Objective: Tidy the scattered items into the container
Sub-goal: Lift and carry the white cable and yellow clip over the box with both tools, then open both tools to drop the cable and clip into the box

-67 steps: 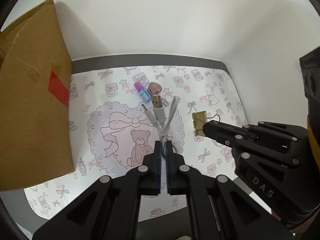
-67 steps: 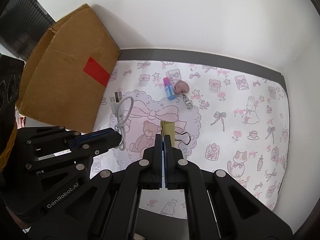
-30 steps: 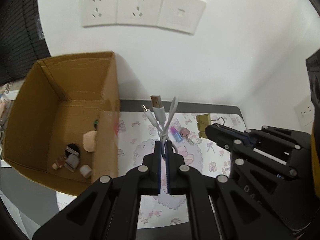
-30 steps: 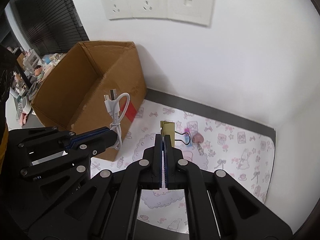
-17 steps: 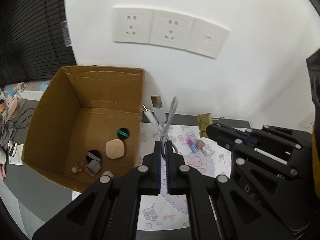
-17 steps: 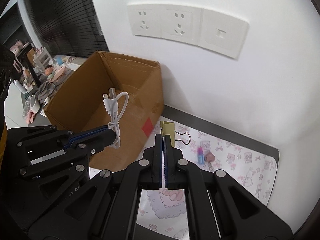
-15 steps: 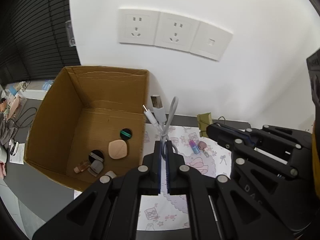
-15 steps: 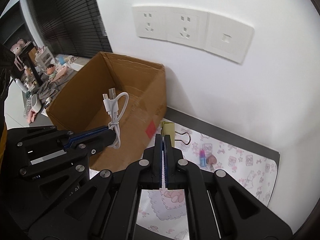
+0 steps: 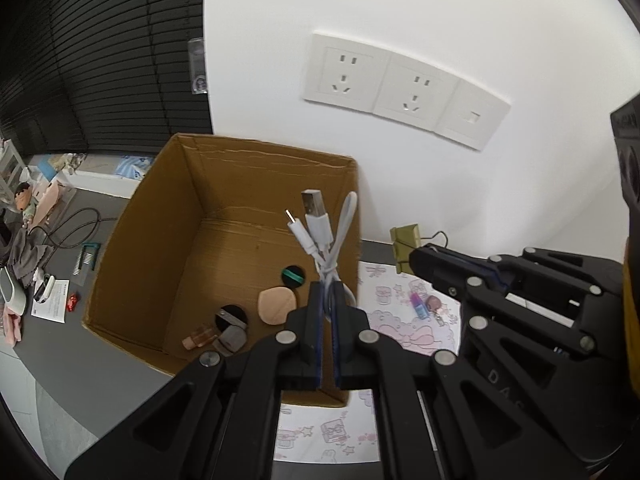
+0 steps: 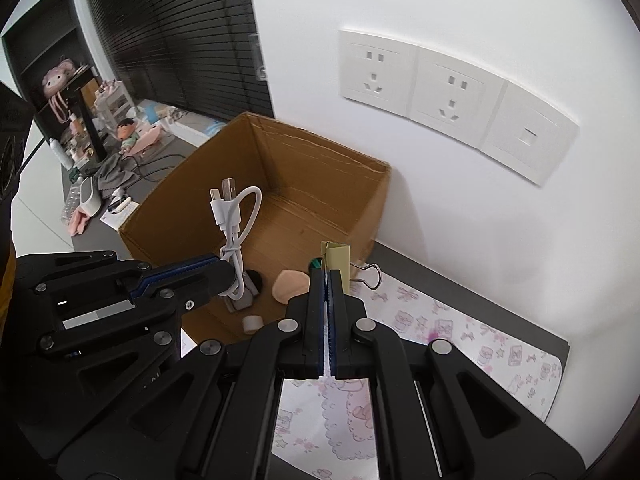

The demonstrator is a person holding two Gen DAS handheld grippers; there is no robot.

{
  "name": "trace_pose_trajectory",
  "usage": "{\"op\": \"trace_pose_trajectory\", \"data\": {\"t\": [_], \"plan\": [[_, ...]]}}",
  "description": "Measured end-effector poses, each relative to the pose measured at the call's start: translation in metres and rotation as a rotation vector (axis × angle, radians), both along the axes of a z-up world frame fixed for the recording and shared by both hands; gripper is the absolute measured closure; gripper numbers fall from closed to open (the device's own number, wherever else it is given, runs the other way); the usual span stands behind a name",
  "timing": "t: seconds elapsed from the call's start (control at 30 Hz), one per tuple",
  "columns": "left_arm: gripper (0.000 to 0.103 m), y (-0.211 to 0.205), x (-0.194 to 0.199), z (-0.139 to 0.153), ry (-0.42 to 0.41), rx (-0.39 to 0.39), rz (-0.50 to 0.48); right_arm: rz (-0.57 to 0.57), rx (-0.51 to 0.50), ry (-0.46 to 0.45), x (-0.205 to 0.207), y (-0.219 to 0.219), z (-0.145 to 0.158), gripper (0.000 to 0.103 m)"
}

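Note:
My left gripper is shut on a coiled white USB cable, held up over the near right corner of the open cardboard box. The same cable shows in the right wrist view above the box. My right gripper is shut on an olive binder clip, just right of the box's right wall; the clip also shows in the left wrist view. Inside the box lie a peach pad, a black disc with a green stripe and other small items.
A pink patterned mat lies right of the box, with a purple-blue tube and a pink keychain on it. A white wall with sockets rises behind. Cluttered desk items sit far left.
Both grippers have risen and swung left from over the mat toward the box, carrying the cable and the clip. The box interior has come into fuller view.

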State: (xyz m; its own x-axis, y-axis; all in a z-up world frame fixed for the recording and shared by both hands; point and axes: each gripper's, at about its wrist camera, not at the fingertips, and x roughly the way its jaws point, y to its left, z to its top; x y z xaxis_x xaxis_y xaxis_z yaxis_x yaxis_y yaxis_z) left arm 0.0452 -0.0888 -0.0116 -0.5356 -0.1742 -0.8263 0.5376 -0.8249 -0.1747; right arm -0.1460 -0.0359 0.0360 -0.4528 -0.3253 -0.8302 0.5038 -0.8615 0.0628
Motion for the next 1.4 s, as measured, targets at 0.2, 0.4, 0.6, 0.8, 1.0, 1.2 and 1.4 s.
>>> {"op": "trace_pose_trajectory", "data": {"t": [0.2, 0.4, 0.6, 0.8, 1.0, 1.2, 1.4], "plan": [[0.099, -0.019, 0.007, -0.006, -0.009, 0.010, 0.019, 0.037, 0.004, -0.010, -0.003, -0.022, -0.005, 0.102], [0.099, -0.037, 0.012, -0.013, -0.020, 0.027, 0.031, 0.063, 0.012, -0.026, -0.007, -0.042, -0.013, 0.102], [0.099, -0.056, 0.016, -0.026, -0.023, 0.069, 0.043, 0.082, 0.030, -0.046, -0.012, -0.061, -0.024, 0.102], [0.099, -0.071, 0.018, -0.041, -0.036, 0.099, 0.046, 0.095, 0.057, -0.075, -0.018, -0.079, -0.039, 0.102], [0.099, -0.084, 0.019, -0.055, -0.046, 0.133, 0.045, 0.113, 0.075, -0.101, -0.025, -0.095, -0.054, 0.102], [0.099, -0.093, 0.018, -0.072, -0.066, 0.164, 0.043, 0.126, 0.085, -0.136, -0.031, -0.106, -0.071, 0.102], [0.099, -0.098, 0.014, -0.082, -0.073, 0.187, 0.039, 0.140, 0.100, -0.157, -0.037, -0.112, -0.084, 0.102]]}}
